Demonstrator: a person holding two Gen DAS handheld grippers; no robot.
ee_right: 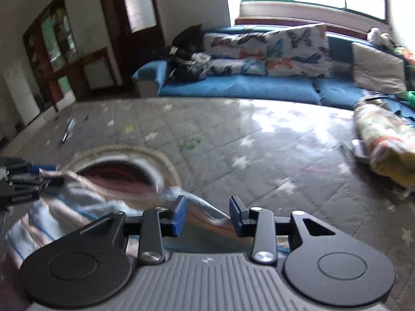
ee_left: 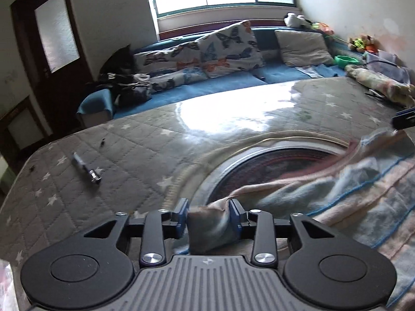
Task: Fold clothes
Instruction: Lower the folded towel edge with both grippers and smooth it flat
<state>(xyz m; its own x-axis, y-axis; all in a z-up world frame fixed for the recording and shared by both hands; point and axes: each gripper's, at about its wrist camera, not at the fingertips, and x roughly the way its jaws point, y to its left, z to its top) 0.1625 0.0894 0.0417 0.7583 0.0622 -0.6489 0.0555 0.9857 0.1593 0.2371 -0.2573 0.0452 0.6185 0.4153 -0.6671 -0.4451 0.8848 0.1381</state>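
Note:
A pastel garment (ee_left: 337, 181) striped pink and light blue lies rumpled on the grey star-quilted bed (ee_left: 129, 150). My left gripper (ee_left: 207, 215) stands with its blue pads apart; a bunched corner of the garment sits between them, and the pads do not press it. In the right wrist view the garment (ee_right: 64, 212) spreads to the left and one edge runs under my right gripper (ee_right: 207, 212), whose jaws are open with a clear gap. Each gripper shows at the edge of the other's view: the right gripper (ee_left: 404, 120), the left gripper (ee_right: 20, 184).
A round dark red mat with a cream rim (ee_left: 272, 165) lies partly under the garment. A small metal object (ee_left: 87, 168) rests on the bed's left. A rolled floral blanket (ee_right: 384, 145) lies at the right. A blue sofa (ee_right: 246, 85) with butterfly pillows stands behind.

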